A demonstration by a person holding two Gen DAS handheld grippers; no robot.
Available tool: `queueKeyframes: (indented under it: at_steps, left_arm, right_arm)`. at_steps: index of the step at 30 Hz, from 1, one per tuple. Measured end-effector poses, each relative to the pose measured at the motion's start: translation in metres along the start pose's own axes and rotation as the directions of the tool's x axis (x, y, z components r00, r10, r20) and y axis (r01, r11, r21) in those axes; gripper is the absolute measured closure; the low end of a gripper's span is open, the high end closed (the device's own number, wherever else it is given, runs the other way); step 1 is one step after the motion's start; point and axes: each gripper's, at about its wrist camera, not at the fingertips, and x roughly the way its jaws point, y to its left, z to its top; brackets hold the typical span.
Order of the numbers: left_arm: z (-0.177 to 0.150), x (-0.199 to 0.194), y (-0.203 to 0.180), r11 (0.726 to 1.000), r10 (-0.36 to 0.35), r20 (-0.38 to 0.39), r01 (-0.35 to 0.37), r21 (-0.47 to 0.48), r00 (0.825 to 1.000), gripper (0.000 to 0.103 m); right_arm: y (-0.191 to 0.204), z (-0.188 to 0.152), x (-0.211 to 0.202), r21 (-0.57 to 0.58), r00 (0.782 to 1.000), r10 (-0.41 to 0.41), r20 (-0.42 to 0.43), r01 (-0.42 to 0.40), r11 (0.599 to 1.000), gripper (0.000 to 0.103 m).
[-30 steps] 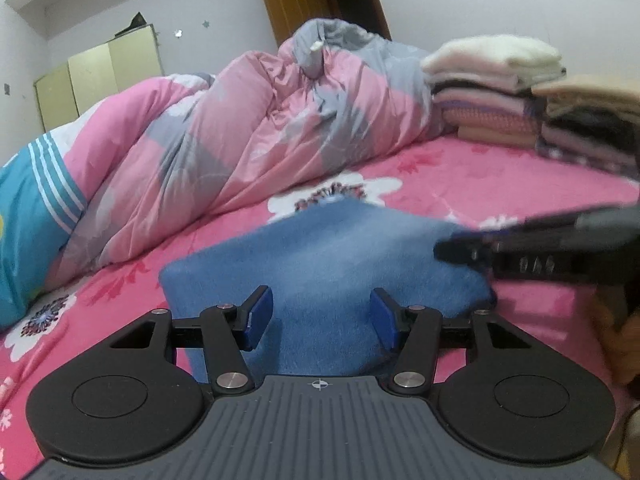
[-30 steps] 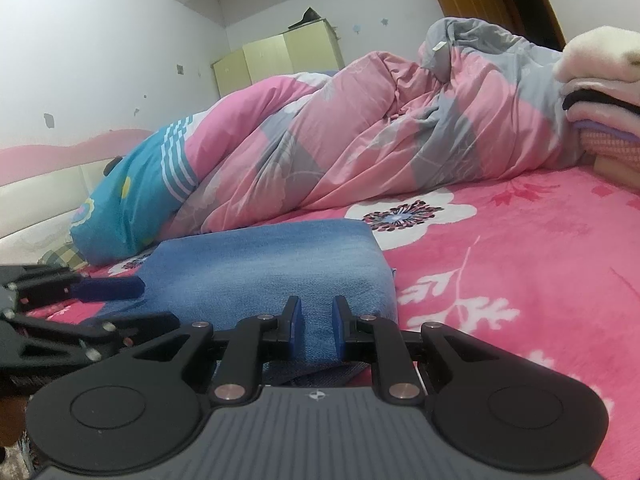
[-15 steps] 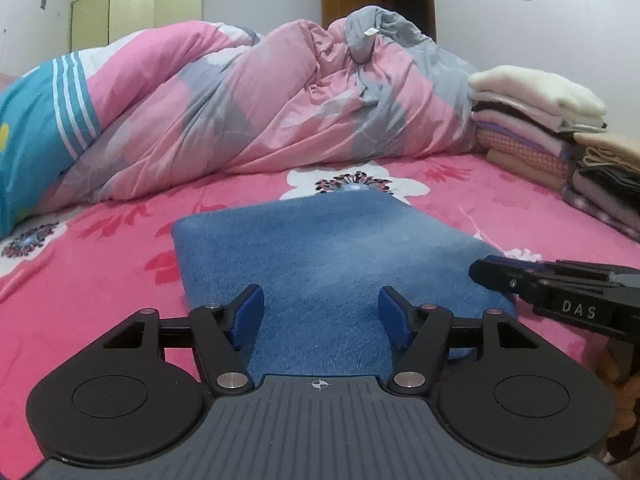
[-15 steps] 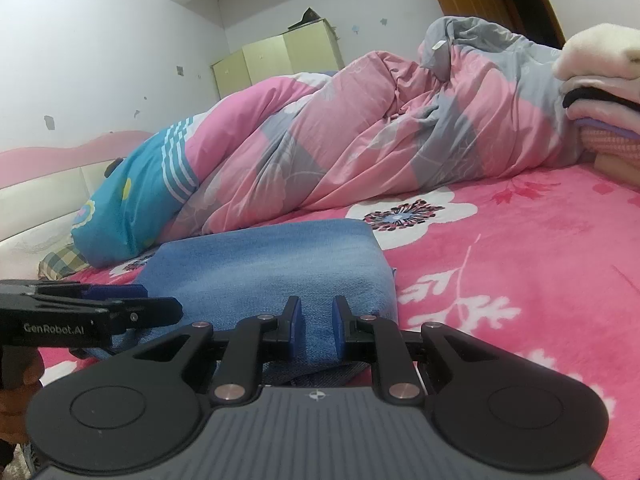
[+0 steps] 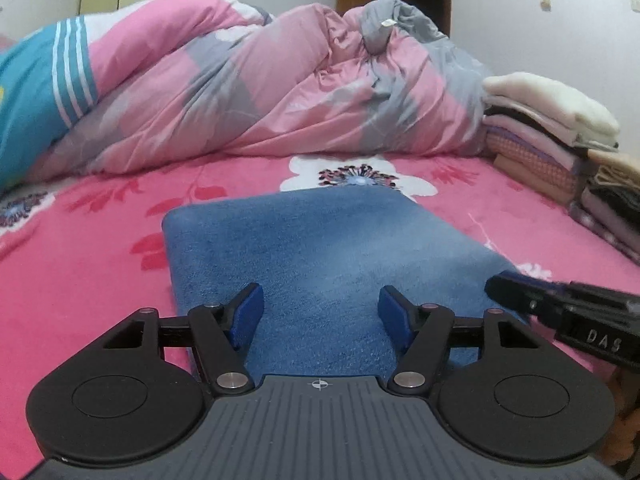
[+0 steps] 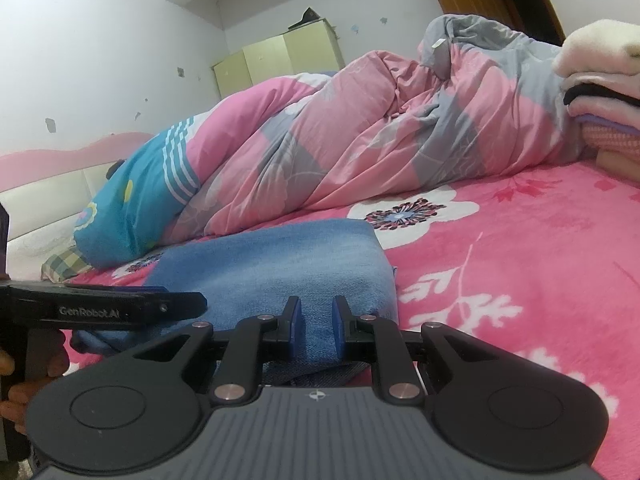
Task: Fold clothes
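A folded blue denim garment (image 5: 320, 240) lies flat on the pink flowered bed sheet (image 5: 80, 264). My left gripper (image 5: 320, 316) hovers at its near edge. Its jaws stand wide apart and open, the pads over the cloth without pressing it. In the right wrist view the same garment (image 6: 280, 264) lies ahead, and my right gripper (image 6: 318, 328) is shut on its near corner, with denim pinched between the blue pads. The right gripper's fingers (image 5: 520, 300) enter the left wrist view at the garment's right edge. The left gripper's finger (image 6: 180, 304) shows at the left, level with the cloth.
A bunched pink and grey quilt (image 5: 280, 92) fills the far side of the bed, with a teal pillow (image 6: 132, 208) at its left. Two stacks of folded clothes (image 5: 552, 128) (image 5: 612, 200) stand at the right. A person's hand (image 6: 16, 392) holds the left gripper.
The left gripper has rolled level and shifted across the garment's near edge, and its jaws have spread wider. The right gripper and the garment have stayed put.
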Motion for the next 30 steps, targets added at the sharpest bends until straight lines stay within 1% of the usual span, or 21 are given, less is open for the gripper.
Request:
queueKeyframes:
  at_steps: [3, 5, 7, 8, 10, 12, 15, 18, 20, 22, 24, 25, 26, 27, 28, 30]
  left_arm:
    - [0.009, -0.008, -0.001, 1.0, 0.0, 0.013, 0.0, 0.006, 1.0, 0.04]
    - [0.018, -0.015, 0.001, 1.0, -0.009, 0.052, 0.009, 0.0, 0.999, 0.04]
    - [0.027, -0.013, 0.006, 1.0, 0.004, 0.067, -0.003, -0.012, 0.998, 0.04]
    - [0.028, -0.007, 0.009, 1.0, 0.02, 0.05, -0.019, -0.023, 0.999, 0.04]
    - [0.024, 0.016, 0.018, 0.997, 0.059, -0.053, -0.062, -0.054, 0.997, 0.041]
    - [0.014, 0.025, 0.024, 0.996, 0.047, -0.068, -0.052, -0.079, 0.997, 0.04]
    - [0.02, 0.021, 0.02, 0.997, 0.054, -0.073, -0.058, -0.053, 0.996, 0.041]
    - [0.034, 0.012, 0.023, 0.997, 0.042, -0.049, -0.045, -0.067, 0.998, 0.042]
    - [0.046, 0.007, 0.026, 0.997, 0.035, -0.006, -0.036, -0.067, 0.999, 0.042]
    - [0.057, 0.012, 0.029, 0.997, 0.057, 0.014, -0.057, -0.047, 0.998, 0.042]
    - [0.061, 0.03, 0.035, 0.995, 0.1, -0.032, -0.1, -0.027, 0.995, 0.042]
    - [0.057, 0.044, 0.042, 0.992, 0.121, -0.083, -0.123, -0.025, 0.989, 0.042]
    - [0.05, 0.057, 0.05, 0.992, 0.108, -0.135, -0.116, -0.05, 0.985, 0.038]
    - [0.043, 0.069, 0.059, 0.991, 0.092, -0.177, -0.107, -0.078, 0.98, 0.036]
    - [0.041, 0.068, 0.068, 0.989, 0.059, -0.167, -0.08, -0.125, 0.984, 0.035]
    - [0.042, 0.065, 0.078, 0.982, 0.026, -0.177, -0.058, -0.178, 0.984, 0.035]
  right_arm:
    - [-0.001, 0.0, 0.001, 0.007, 1.0, 0.001, 0.002, -0.001, 1.0, 0.085]
    - [-0.002, 0.0, 0.002, 0.011, 1.0, 0.003, 0.002, -0.003, 1.0, 0.085]
    - [-0.002, 0.0, 0.001, 0.011, 1.0, 0.003, 0.003, -0.003, 1.0, 0.085]
    - [-0.002, 0.0, 0.001, 0.011, 1.0, 0.002, 0.003, -0.002, 1.0, 0.085]
    - [-0.002, 0.0, 0.001, 0.012, 1.0, 0.005, 0.003, -0.005, 1.0, 0.085]
    - [-0.002, -0.001, 0.001, 0.012, 1.0, 0.007, 0.003, -0.007, 1.0, 0.085]
    - [-0.001, -0.001, 0.001, 0.012, 1.0, 0.006, 0.004, -0.006, 1.0, 0.085]
    - [-0.002, -0.001, 0.001, 0.018, 1.0, 0.007, 0.004, -0.007, 1.0, 0.085]
    - [-0.002, -0.001, 0.001, 0.018, 1.0, 0.007, 0.005, -0.007, 1.0, 0.085]
    - [-0.002, -0.001, 0.0, 0.018, 1.0, 0.007, 0.005, -0.008, 1.0, 0.085]
    - [-0.002, -0.001, 0.0, 0.019, 1.0, 0.008, 0.005, -0.008, 1.0, 0.085]
    - [-0.002, -0.001, 0.0, 0.019, 1.0, 0.008, 0.005, -0.009, 1.0, 0.085]
    - [-0.002, -0.001, 0.0, 0.019, 1.0, 0.009, 0.005, -0.009, 1.0, 0.085]
    - [-0.002, -0.001, 0.0, 0.018, 1.0, 0.009, 0.004, -0.009, 1.0, 0.085]
    - [-0.002, -0.001, 0.0, 0.017, 1.0, 0.008, 0.004, -0.008, 1.0, 0.085]
    - [-0.002, -0.001, -0.001, 0.019, 1.0, 0.011, 0.005, -0.011, 1.0, 0.085]
